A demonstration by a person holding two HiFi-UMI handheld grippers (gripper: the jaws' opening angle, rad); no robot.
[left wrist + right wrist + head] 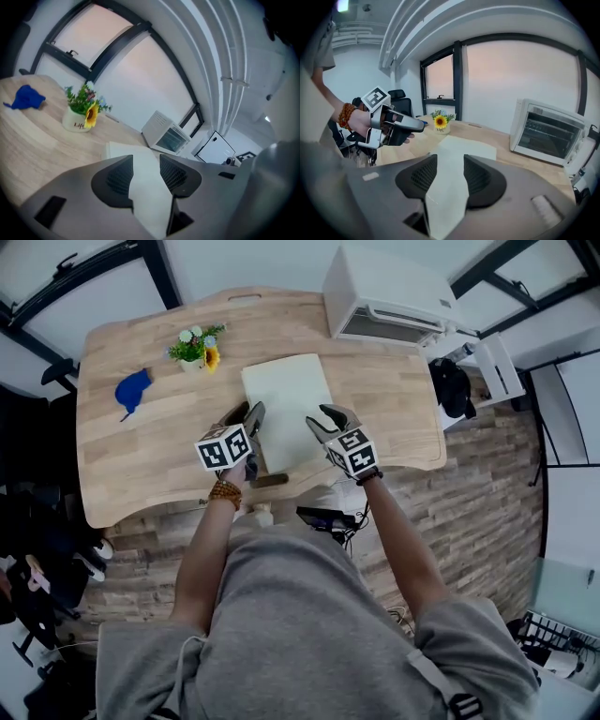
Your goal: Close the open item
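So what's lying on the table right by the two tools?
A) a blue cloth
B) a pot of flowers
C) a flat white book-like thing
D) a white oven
C: the flat white item lies between the left tool and right tool, while the blue cloth and flower pot sit off to the left and the oven stands at the far right corner.

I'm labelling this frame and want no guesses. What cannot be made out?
Pale flat item: head view, near corners hidden by the left gripper and right gripper; book or folder, cannot tell.
Flower pot print: left gripper view, partly covered by the sunflower.
Oven inside: right gripper view, dark door glass hides it.
Dark object at the table edge: head view, too small to name.
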